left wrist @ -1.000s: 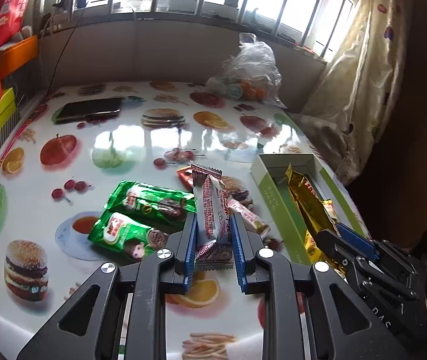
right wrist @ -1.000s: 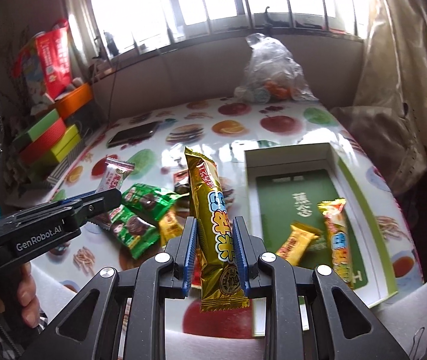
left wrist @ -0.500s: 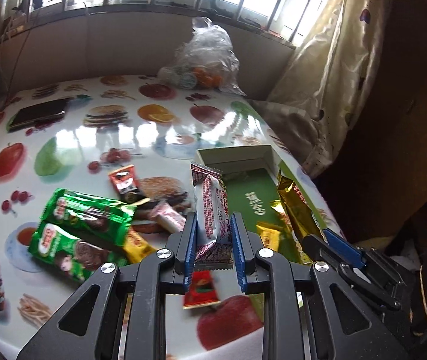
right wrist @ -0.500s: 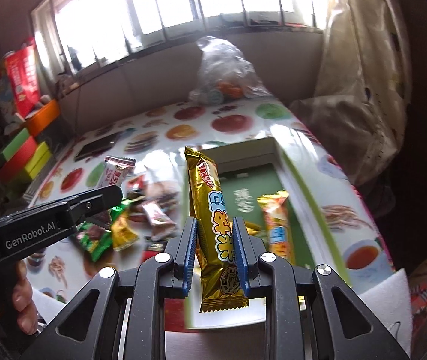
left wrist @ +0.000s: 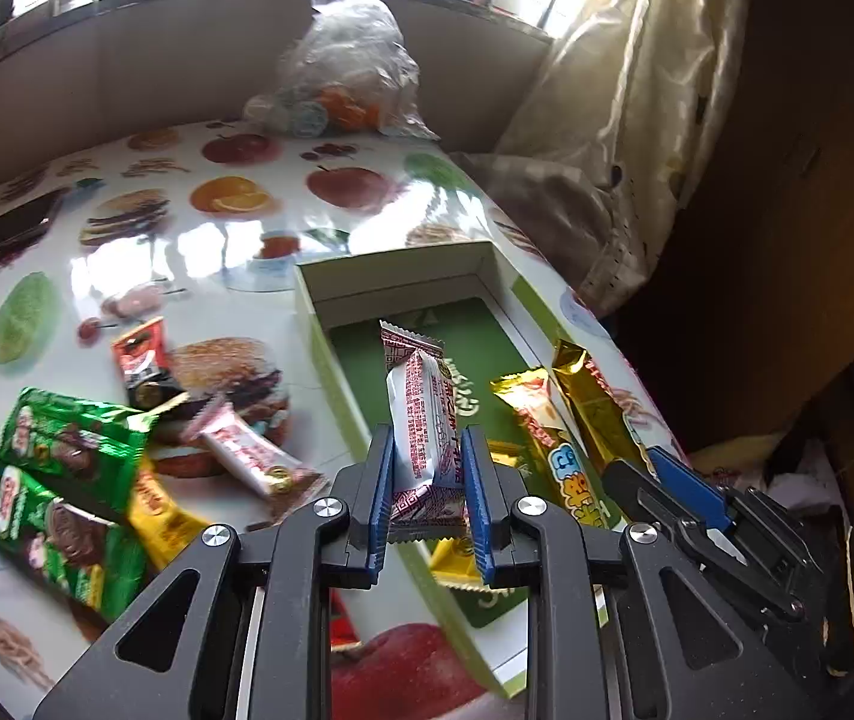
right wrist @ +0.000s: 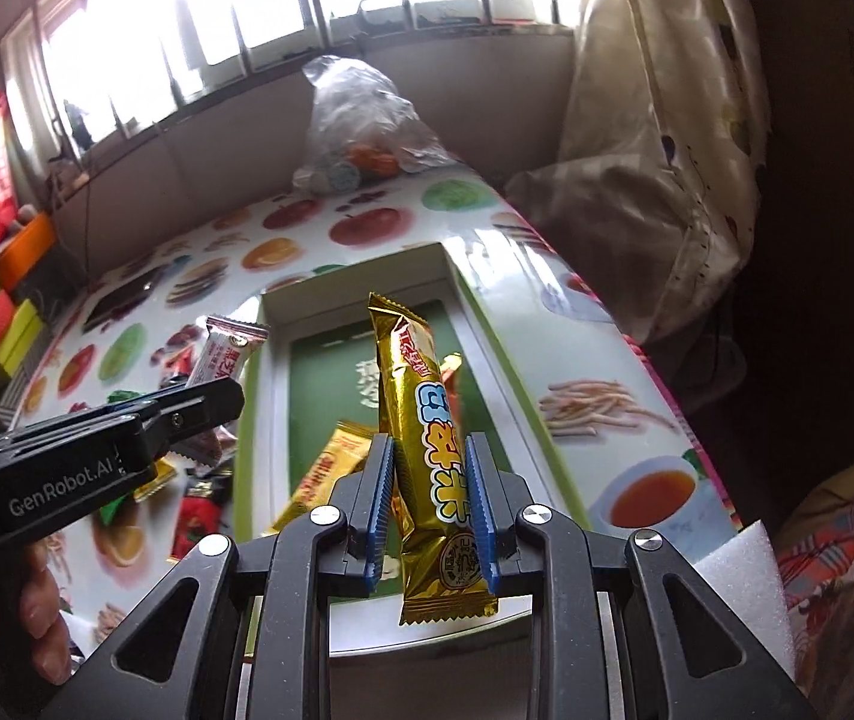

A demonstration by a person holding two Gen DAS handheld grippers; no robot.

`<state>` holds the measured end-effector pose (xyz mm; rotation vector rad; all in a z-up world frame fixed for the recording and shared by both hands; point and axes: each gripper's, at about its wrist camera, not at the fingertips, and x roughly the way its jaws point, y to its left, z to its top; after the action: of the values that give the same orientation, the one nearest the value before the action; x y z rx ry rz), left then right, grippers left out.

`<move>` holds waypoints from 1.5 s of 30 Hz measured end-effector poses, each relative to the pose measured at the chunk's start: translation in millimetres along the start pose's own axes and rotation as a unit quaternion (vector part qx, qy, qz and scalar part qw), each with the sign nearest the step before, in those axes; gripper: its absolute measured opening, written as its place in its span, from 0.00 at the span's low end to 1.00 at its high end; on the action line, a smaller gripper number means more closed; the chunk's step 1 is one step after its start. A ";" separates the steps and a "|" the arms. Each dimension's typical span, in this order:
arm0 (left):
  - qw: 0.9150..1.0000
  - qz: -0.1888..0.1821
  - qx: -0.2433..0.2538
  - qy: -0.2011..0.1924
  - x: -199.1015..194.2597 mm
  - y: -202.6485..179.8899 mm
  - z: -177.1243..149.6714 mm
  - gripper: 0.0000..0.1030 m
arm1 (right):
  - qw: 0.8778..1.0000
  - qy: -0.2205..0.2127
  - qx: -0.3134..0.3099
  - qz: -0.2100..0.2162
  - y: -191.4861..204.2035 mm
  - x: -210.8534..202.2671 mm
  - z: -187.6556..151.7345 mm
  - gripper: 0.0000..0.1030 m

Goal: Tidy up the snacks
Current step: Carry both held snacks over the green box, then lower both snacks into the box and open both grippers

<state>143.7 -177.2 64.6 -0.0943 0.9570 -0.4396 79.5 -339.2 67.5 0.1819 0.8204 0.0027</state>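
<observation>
My left gripper (left wrist: 427, 462) is shut on a white and red snack bar (left wrist: 421, 414), held upright above the near left part of the green box (left wrist: 307, 300). My right gripper (right wrist: 430, 468) is shut on a long gold snack bar (right wrist: 421, 420), upright over the same box (right wrist: 460, 294). In the left wrist view the gold bar (left wrist: 592, 402) and right gripper (left wrist: 664, 480) show at right. In the right wrist view the left gripper (right wrist: 199, 402) and its white bar (right wrist: 223, 354) show at left. Inside the box lie an orange-gold bar (left wrist: 538, 426) and a small yellow packet (right wrist: 331, 468).
On the fruit-print table (left wrist: 199, 228), left of the box, lie two green chocolate packets (left wrist: 67, 438), a pink-white bar (left wrist: 247, 450), a red-black sachet (left wrist: 142, 360) and a yellow packet (left wrist: 157, 510). A clear plastic bag (left wrist: 349, 72) stands at the back; a phone (left wrist: 7, 228) lies far left. A curtain (left wrist: 637, 120) hangs right.
Both grippers have swung right with their bars, from over the loose snacks to over the green box, and sunk a little. The grips have not changed.
</observation>
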 end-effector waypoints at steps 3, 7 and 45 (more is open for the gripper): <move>1.000 0.002 0.004 0.007 9.3 -4.9 0.3 0.22 | 1.000 0.005 0.001 -0.006 -4.5 4.5 -0.8 0.22; 1.000 0.007 0.017 0.011 16.8 -12.1 -2.2 0.22 | 1.000 0.008 0.001 -0.020 -9.4 9.9 -1.3 0.22; 0.998 0.027 0.029 0.040 41.1 -19.1 -9.2 0.22 | 0.999 0.015 -0.007 -0.031 -20.2 26.0 -7.3 0.23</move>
<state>150.5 -210.0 32.7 0.0015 1.0233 -0.4237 90.6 -355.9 40.4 0.1430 0.8555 -0.0464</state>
